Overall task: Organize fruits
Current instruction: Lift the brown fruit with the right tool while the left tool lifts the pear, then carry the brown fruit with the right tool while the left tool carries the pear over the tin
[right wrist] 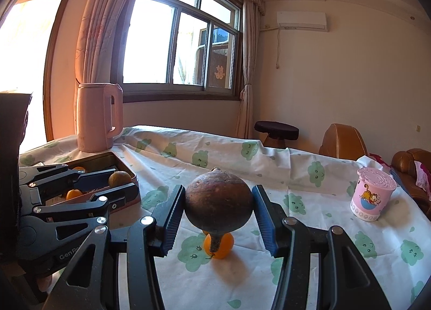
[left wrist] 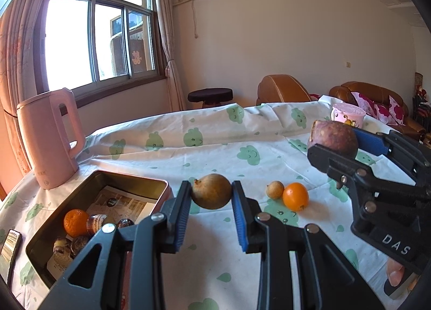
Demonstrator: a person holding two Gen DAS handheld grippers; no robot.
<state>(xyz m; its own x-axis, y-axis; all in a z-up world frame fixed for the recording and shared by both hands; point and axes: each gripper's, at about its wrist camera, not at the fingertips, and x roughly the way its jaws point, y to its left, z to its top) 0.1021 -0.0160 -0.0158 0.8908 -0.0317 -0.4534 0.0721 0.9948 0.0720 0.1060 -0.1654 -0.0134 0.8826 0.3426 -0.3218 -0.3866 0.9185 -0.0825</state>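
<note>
Left gripper (left wrist: 211,195): tilted slightly down, clamped on a brown fruit (left wrist: 212,194), just right of the tin (left wrist: 161,183).
Right gripper (right wrist: 218,211): clamped on a purple fruit (right wrist: 218,203), held above the cloth (right wrist: 309,229).
Left view only: tin's fruits, small fruit (left wrist: 275,189) touching the orange (left wrist: 295,196).
Right view only: the whole pink cup (right wrist: 373,194), far right.

L claw (left wrist: 211,211) clamped w/ pads pressing, R claw (right wrist: 218,219) likewise clamped, both tilted slightly down

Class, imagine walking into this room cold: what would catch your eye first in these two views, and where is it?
Two fruits held off the cloud-print tablecloth: the left gripper is shut on a brown fruit beside the metal tin, and the right gripper on a dark purple fruit. Next, the pink kettle by the window.
</note>
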